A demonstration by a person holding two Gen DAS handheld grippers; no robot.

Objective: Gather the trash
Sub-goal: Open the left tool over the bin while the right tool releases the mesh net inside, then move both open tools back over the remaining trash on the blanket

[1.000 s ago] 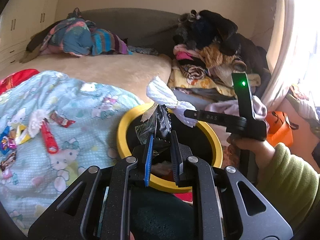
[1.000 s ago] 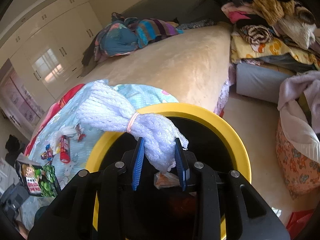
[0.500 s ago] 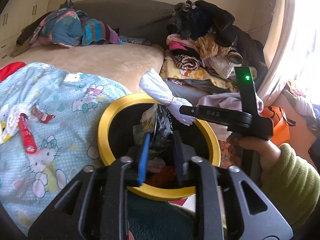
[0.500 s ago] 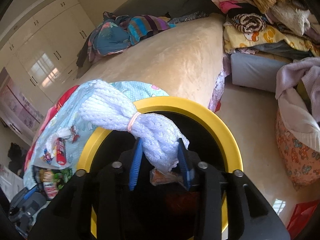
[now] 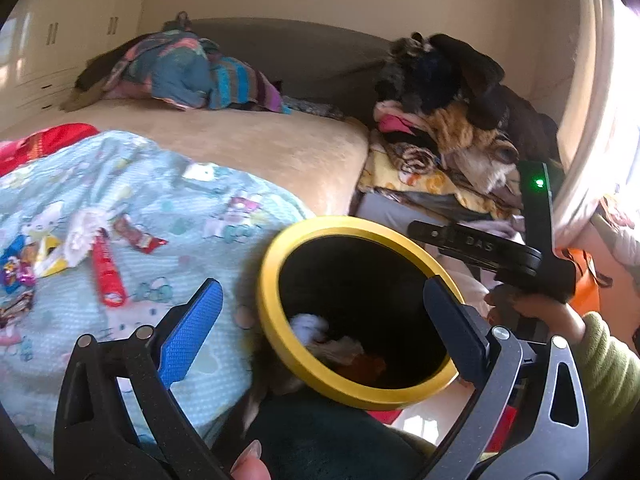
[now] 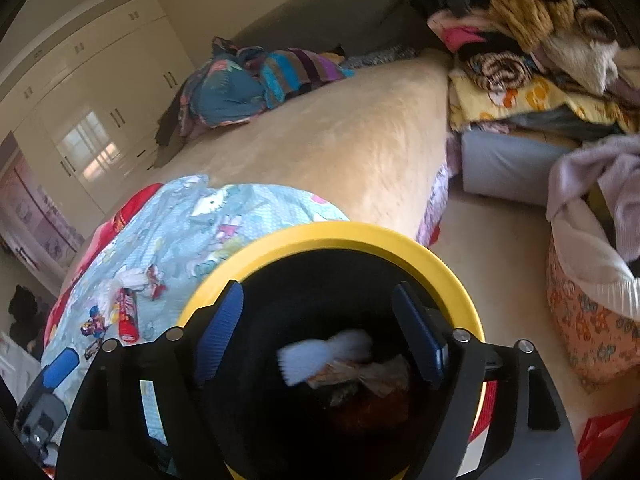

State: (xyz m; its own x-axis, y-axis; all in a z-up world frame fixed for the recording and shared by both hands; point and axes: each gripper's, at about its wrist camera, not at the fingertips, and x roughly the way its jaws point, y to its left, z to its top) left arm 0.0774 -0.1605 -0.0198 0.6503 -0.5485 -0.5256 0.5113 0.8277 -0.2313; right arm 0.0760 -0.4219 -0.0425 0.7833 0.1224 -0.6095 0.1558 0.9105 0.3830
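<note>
A black bin with a yellow rim (image 5: 280,264) stands against the bed. My left gripper (image 5: 324,328) hangs over its near-left edge; its jaws are opening wide and nothing is between them. Over the bin's mouth (image 6: 360,236) my right gripper (image 6: 320,334) also has its jaws opening, with nothing touching its pads. A white foam net (image 6: 324,354), blurred, lies low inside the bin on crumpled wrappers (image 6: 376,376). The same net (image 5: 308,326) shows in the left wrist view. More trash lies on the blue cartoon blanket (image 5: 180,200): a red tube wrapper (image 5: 106,272), a small red wrapper (image 5: 140,236), white tissue (image 5: 86,224) and colourful wrappers (image 5: 16,272).
A hand in a green sleeve (image 5: 600,360) holds the right gripper's handle (image 5: 480,244). Piled clothes (image 5: 440,140) rise to the right of the bed. A floral laundry basket (image 6: 592,320) stands on the floor at right. Bundled clothes (image 5: 180,72) lie at the bed's far end.
Both grippers have opened. The dark wrappers left the left jaws and the white foam net left the right jaws; the net now lies inside the bin.
</note>
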